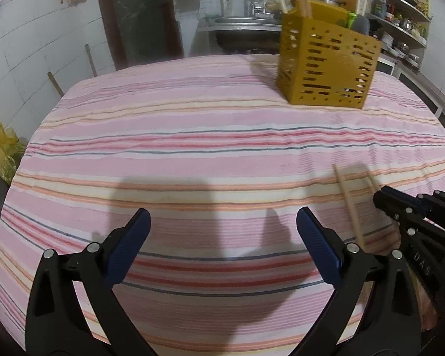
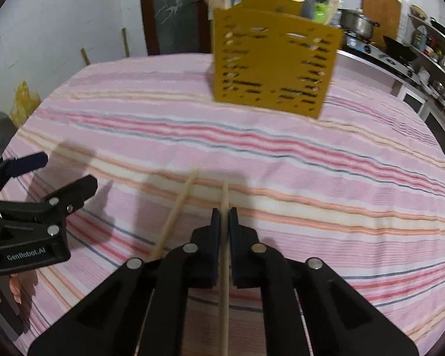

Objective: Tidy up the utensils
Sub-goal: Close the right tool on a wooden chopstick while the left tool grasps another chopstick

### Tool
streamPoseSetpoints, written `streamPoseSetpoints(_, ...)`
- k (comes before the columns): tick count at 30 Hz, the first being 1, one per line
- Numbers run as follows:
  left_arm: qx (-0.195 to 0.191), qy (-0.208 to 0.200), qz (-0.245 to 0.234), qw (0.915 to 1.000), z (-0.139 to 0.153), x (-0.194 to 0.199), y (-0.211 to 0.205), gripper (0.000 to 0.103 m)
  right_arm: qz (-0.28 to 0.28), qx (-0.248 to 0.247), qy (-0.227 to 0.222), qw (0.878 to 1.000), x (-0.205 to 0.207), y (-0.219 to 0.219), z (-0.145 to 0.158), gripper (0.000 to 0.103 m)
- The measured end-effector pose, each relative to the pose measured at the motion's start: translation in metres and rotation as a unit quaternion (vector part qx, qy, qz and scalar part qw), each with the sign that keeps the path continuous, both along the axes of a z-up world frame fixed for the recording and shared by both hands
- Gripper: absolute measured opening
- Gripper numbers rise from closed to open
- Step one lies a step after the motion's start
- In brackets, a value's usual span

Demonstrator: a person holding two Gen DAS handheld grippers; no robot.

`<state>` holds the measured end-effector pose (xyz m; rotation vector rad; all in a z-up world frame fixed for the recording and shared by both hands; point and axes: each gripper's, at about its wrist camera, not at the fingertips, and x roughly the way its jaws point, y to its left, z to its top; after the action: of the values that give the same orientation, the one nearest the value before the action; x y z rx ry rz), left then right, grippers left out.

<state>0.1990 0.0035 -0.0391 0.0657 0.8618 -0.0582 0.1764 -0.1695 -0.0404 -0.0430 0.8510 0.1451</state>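
A yellow perforated utensil holder (image 1: 326, 68) (image 2: 271, 65) stands at the far side of the striped tablecloth, with several wooden sticks poking out of its top. My right gripper (image 2: 224, 212) (image 1: 384, 198) is shut on one wooden chopstick (image 2: 224, 195) that runs between its pads. A second chopstick (image 2: 175, 216) (image 1: 348, 204) lies loose on the cloth just to its left. My left gripper (image 1: 224, 219) (image 2: 65, 172) stands open over bare cloth, with nothing between its fingers.
The pink striped cloth (image 1: 192, 154) covers the whole table. Behind it are a sink counter (image 1: 240, 25), a stove with a pot (image 2: 357, 25) and shelves (image 1: 400, 20) on the right. A yellow bag (image 1: 3, 148) sits off the table's left edge.
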Motion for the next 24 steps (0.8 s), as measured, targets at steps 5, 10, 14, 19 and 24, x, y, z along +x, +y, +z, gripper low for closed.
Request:
streamPoseSetpoints(5, -0.019, 0.007, -0.020, 0.9996, 0.002, 0.002, -0.025, 0.095, -0.049, 0.008, -0.004, 0.999, 0.001, -0.052, 0.005, 0.006)
streamPoseSetpoints(10, -0.047, 0.021, -0.039, 0.9979, -0.002, 0.006, -0.055, 0.095, -0.086, 0.013, -0.002, 0.996, 0.001, -0.092, 0.003, 0.006)
streamPoseSetpoints(14, -0.050, 0.035, -0.046, 0.9971, -0.013, 0.013, -0.075, 0.078, -0.094, 0.025, 0.000, 0.995, 0.002, -0.106, -0.003, 0.006)
streamPoseSetpoints(19, -0.049, 0.048, -0.038, 0.9969, -0.023, 0.021, -0.084, 0.070, -0.089, 0.028, 0.000, 0.996, 0.005, -0.106, -0.010, 0.006)
streamPoseSetpoints(24, -0.037, 0.051, -0.037, 0.9973, -0.022, 0.027, -0.092, 0.052, -0.081, 0.024, -0.004, 0.996, 0.006, -0.099, -0.010, 0.006)
